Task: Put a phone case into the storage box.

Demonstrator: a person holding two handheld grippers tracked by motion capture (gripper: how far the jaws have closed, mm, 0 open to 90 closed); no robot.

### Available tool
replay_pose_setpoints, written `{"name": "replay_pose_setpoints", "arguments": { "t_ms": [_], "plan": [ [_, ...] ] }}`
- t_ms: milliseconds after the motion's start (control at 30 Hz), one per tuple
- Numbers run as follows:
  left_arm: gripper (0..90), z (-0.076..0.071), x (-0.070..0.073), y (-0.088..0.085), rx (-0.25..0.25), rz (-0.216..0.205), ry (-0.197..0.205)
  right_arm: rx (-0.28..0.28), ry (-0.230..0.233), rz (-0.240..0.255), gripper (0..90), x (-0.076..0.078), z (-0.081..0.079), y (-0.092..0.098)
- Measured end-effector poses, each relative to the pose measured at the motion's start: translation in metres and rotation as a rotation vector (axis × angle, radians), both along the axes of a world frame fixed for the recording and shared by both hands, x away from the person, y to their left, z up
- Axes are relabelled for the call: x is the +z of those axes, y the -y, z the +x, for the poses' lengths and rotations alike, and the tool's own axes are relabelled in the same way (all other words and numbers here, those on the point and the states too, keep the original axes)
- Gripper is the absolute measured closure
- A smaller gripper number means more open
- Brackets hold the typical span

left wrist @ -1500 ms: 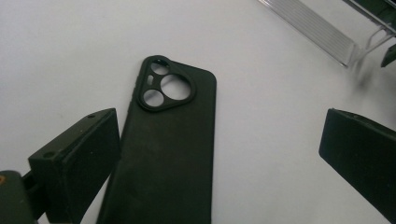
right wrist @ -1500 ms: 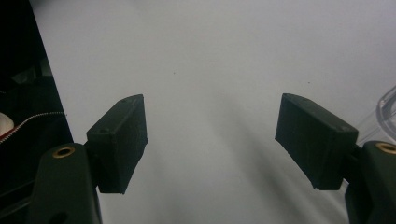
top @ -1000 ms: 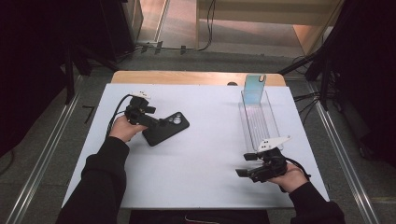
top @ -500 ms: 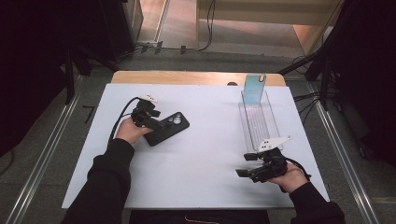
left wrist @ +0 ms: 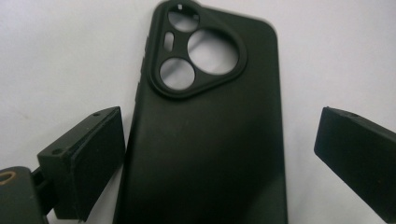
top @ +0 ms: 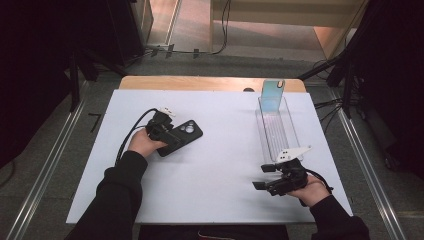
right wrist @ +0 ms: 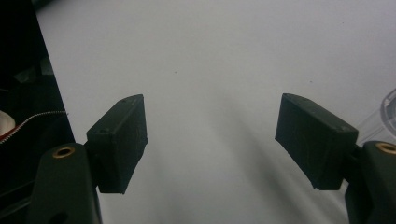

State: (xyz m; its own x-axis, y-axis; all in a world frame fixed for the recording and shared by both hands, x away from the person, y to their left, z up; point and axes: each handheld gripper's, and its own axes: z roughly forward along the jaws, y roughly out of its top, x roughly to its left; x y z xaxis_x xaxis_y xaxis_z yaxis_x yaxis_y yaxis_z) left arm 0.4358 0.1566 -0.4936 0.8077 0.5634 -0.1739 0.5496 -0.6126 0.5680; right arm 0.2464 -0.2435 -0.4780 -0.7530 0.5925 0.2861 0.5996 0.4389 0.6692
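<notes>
A black phone case (top: 184,135) lies back up on the white table top (top: 225,210), its camera cut-outs at the far end. My left gripper (top: 172,141) is down over the near part of the case (left wrist: 210,140), jaws open on either side of it. In the left gripper view the left gripper (left wrist: 222,123) has one pad close against the case's edge, while the other stands well clear. At the front right, my right gripper (top: 262,177) rests low and open; between the jaws of the right gripper (right wrist: 210,116) is bare table.
A long clear plastic tray (top: 287,131) lies at the right. A phone with a pale blue back (top: 272,95) stands at its far end. A strip of wooden table (top: 200,83) shows behind the white top.
My left gripper has sunk and edged right onto the black case, which has stayed where it lay. The right gripper has not moved.
</notes>
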Motion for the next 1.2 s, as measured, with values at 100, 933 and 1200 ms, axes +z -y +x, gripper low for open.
{"name": "replay_pose_setpoints", "arguments": {
  "t_ms": [100, 933, 1200],
  "plan": [
    [2.0, -0.002, -0.001, 0.0, -0.013, 0.011, 0.019, 0.001, -0.001, 0.002, 22.9, 0.0, 0.0, 0.0],
    [13.8, -0.021, -0.01, 0.001, 0.015, 0.055, 0.202, 0.0, 0.003, 0.006, 22.9, 0.0, 0.0, -0.001],
    [15.2, -0.023, -0.009, 0.002, 0.022, 0.068, 0.199, -0.002, 0.0, 0.004, 22.9, 0.001, 0.0, 0.0]
  ]
}}
